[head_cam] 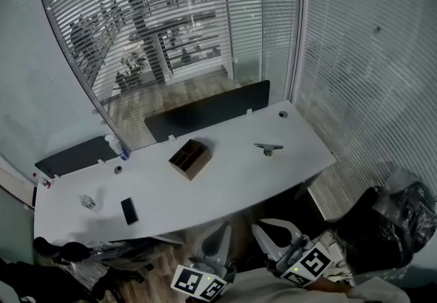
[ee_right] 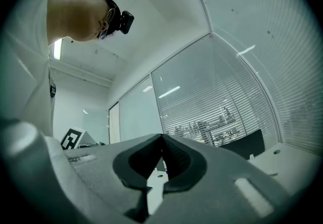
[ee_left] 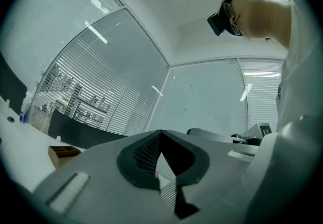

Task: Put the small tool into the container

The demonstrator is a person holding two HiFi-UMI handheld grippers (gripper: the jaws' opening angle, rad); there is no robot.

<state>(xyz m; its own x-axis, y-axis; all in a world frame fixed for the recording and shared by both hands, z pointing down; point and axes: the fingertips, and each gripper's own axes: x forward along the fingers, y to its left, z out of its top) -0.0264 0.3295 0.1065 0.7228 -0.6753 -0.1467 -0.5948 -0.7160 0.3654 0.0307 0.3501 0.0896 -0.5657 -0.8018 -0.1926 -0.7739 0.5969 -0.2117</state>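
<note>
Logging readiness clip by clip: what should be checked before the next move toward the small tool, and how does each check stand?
1. Small tool lying free on the table: ok.
2. Container open on top, compartments showing: ok.
3. Right gripper jaws open for a grasp: not ok, shut and empty.
4. Left gripper empty: ok, jaws shut on nothing.
5. Grippers at the tool: not ok, both are short of the table's near edge.

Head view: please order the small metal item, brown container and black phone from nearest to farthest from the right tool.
1. The small metal item, straight ahead of the right tool.
2. The brown container, mid-table, to the left.
3. The black phone, far left by the front edge.
</note>
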